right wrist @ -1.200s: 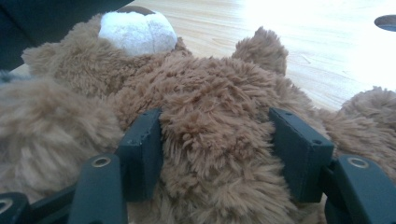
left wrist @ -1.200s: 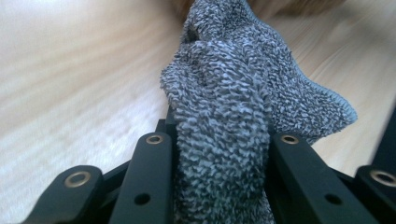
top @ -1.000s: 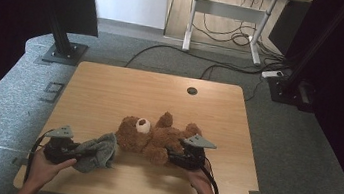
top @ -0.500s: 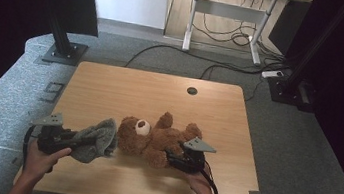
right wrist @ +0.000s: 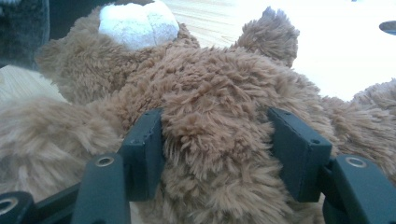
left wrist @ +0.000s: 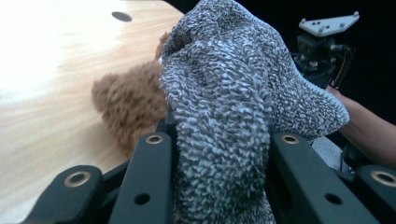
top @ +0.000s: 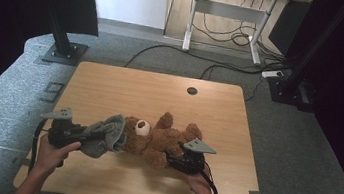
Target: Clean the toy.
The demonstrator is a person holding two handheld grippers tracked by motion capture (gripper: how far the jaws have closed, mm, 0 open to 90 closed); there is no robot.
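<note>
A brown teddy bear (top: 164, 139) lies on its back on the wooden table (top: 160, 95), its white muzzle (right wrist: 137, 23) up. My right gripper (top: 172, 158) is shut on the bear's body (right wrist: 215, 126), fur bulging between the black jaws. A grey knitted cloth (top: 104, 134) hangs bunched from my left gripper (top: 85, 135), which is shut on it just left of the bear's head. In the left gripper view the cloth (left wrist: 229, 107) rises between the jaws, with the bear's fur (left wrist: 130, 102) behind it and the right gripper (left wrist: 322, 51) farther off.
The table has a round cable hole (top: 191, 90) near its far edge. Black stand bases (top: 65, 52) sit on the grey carpet at the left, and a desk frame with cables (top: 228, 34) stands beyond the table.
My left gripper has lifted off the table with the cloth, and the cloth now reaches closer to the bear's head. The right gripper and the bear have stayed put.
</note>
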